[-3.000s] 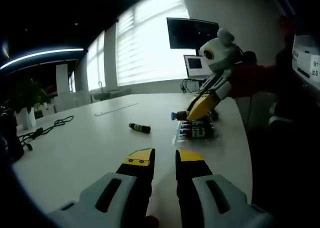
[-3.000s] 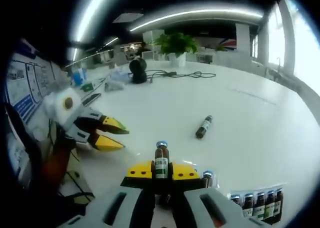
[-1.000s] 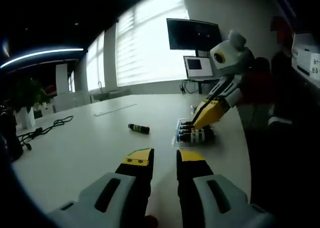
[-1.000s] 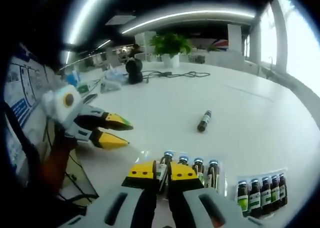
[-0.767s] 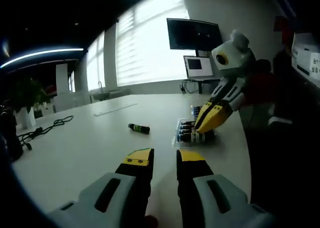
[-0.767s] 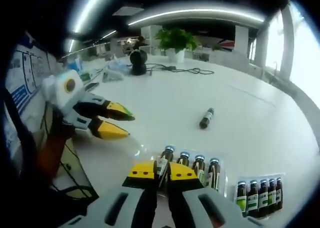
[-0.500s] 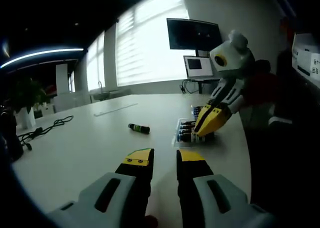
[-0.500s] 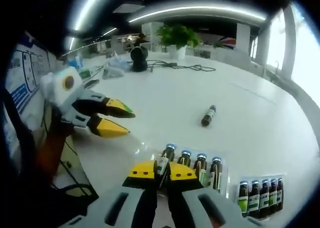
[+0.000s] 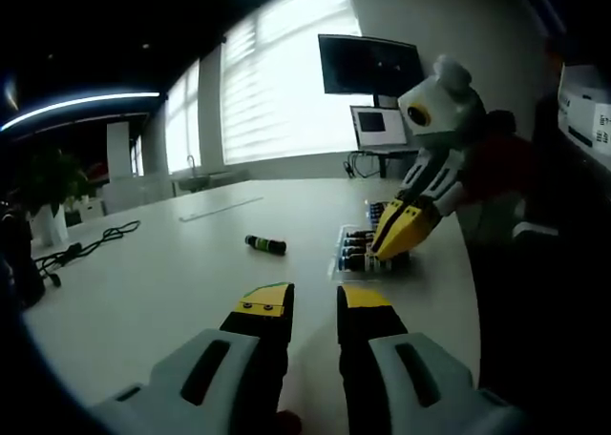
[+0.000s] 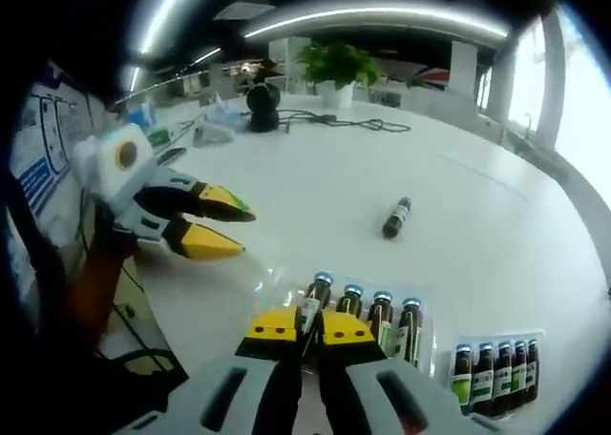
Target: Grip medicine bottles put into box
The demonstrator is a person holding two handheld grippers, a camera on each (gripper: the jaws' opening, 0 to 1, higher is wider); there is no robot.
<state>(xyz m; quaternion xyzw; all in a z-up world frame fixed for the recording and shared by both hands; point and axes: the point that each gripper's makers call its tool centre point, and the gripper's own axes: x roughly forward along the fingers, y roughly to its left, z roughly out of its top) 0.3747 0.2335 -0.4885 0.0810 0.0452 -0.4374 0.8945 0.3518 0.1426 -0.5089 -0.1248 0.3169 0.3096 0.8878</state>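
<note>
Bottle in hand: small brown glass medicine bottle with blue cap and green-white label (image 10: 310, 306), leftmost in the clear plastic tray box (image 10: 427, 332) near the table's edge. Right gripper (image 10: 304, 328), yellow-tipped, jaws nearly closed on it, the bottle pinched between the tips; judging by its place in line with the three bottles beside it, it's being seated in its slot, release not yet done. In left gripper view that gripper (image 9: 401, 227) is angled down onto the tray, consistent with that.

Left gripper (image 9: 314, 301) hovers over bare white table (image 9: 172, 273), jaws a narrow gap apart, holding nothing. Looks parked, out of the way.

Second pack of five dark bottles (image 10: 495, 368) just right of the tray. One loose dark bottle (image 10: 396, 217) lies on its side mid-table, well apart from the tray; likely next pick, with nothing between it and either gripper.

Around: black cable (image 10: 334, 122), potted green plant (image 10: 337, 71), wall monitor (image 9: 369, 64), small screen (image 9: 380, 126) at far table edge.
</note>
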